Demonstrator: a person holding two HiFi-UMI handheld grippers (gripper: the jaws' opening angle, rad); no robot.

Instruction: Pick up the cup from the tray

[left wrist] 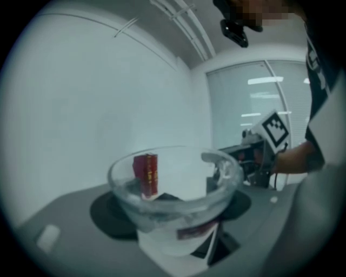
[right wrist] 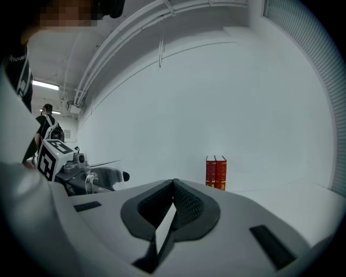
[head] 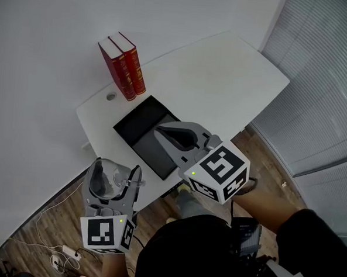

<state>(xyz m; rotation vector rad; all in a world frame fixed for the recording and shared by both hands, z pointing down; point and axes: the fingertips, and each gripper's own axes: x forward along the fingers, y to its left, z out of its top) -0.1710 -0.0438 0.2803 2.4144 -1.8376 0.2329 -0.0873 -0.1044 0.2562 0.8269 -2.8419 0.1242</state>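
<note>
**Cup in our left fingers, off the tray**

Nearest to us, the left gripper [head: 114,175] is clamped on the cup [left wrist: 174,186]. This is a clear, wide-mouthed glass that sits upright between the two dark fingers [left wrist: 108,216], one pad against each side of its wall. Its rim stands above the fingers and its base sits down between them. The fingers stand fairly wide apart because the cup fills the gap. Seen from the head, the cup hangs on our side of the table [head: 224,74] edge, with wooden floor [head: 51,221] below the fingers. It touches neither table nor tray.

A little farther out, the right gripper [right wrist: 173,186] holds nothing. Its fingers are closed together, tip against tip, with no thing between them. Under and just beyond them lies the black tray [head: 140,122], flat on the near part of the table. We see no cup on the part of it that shows.

Past the tray, well beyond both pairs of fingers, two red books [head: 122,64] stand upright near the far table edge.

We judge the pick-up itself as done: the cup is gripped, raised and away from the tray. Little seems left beyond keeping the grip steady and the cup level. The task names no place to set it down. Smooth glass between the pads could slip if the fingers ease.
</note>
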